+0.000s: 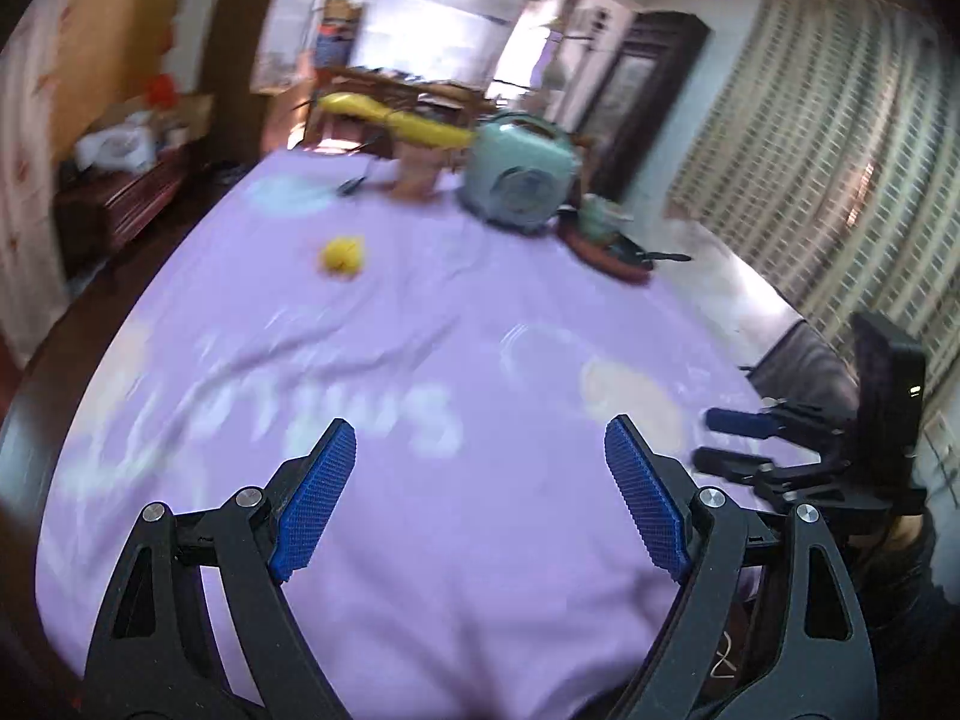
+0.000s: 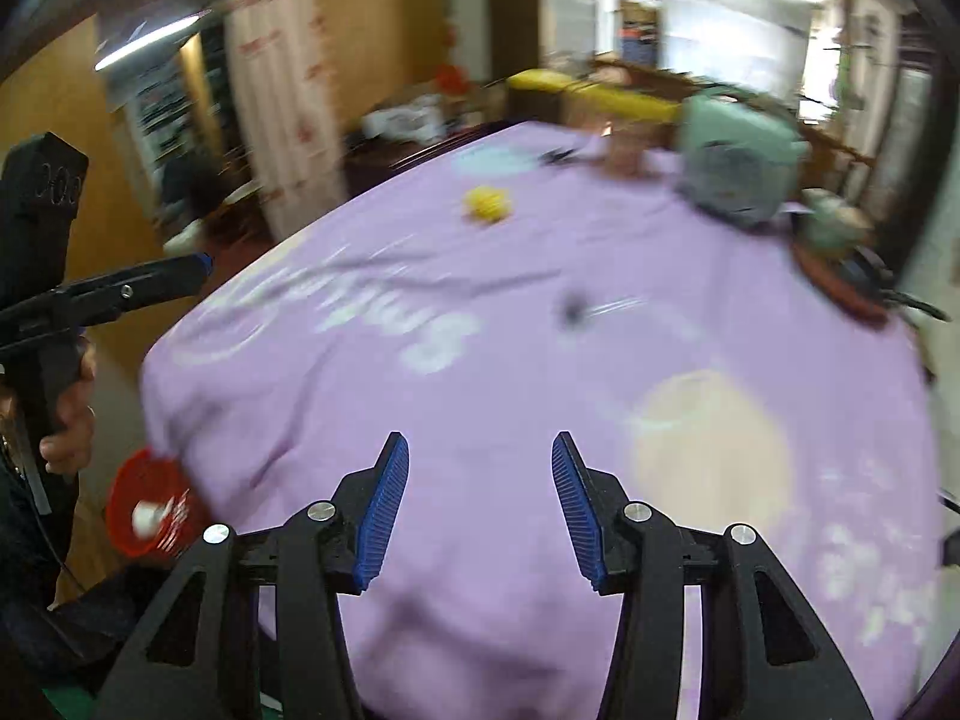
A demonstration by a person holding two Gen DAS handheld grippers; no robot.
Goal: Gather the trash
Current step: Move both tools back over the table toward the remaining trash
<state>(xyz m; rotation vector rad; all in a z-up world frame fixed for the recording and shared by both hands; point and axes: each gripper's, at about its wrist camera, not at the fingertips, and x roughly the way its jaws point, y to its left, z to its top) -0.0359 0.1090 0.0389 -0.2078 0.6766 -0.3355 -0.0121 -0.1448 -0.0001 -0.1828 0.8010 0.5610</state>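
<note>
A crumpled yellow ball [image 1: 343,256] [image 2: 489,204] lies on the purple tablecloth [image 1: 420,540] toward the far side. A small dark scrap [image 2: 575,307] rests nearer the middle, too blurred to tell what it is. My left gripper [image 1: 480,426] hangs open above the near part of the cloth, with nothing between its blue pads. My right gripper [image 2: 479,438] is also open and empty, with a narrower gap; it shows at the right edge of the left wrist view [image 1: 708,438]. A red bin [image 2: 150,510] with something white inside stands on the floor by the table's left edge.
A pale green appliance [image 1: 519,180] [image 2: 738,162] stands at the far side beside a long yellow object [image 1: 396,120]. A brown tray with a green pot [image 1: 606,246] sits at the far right. A hand [image 2: 69,420] holds the left gripper's handle. Both views are motion-blurred.
</note>
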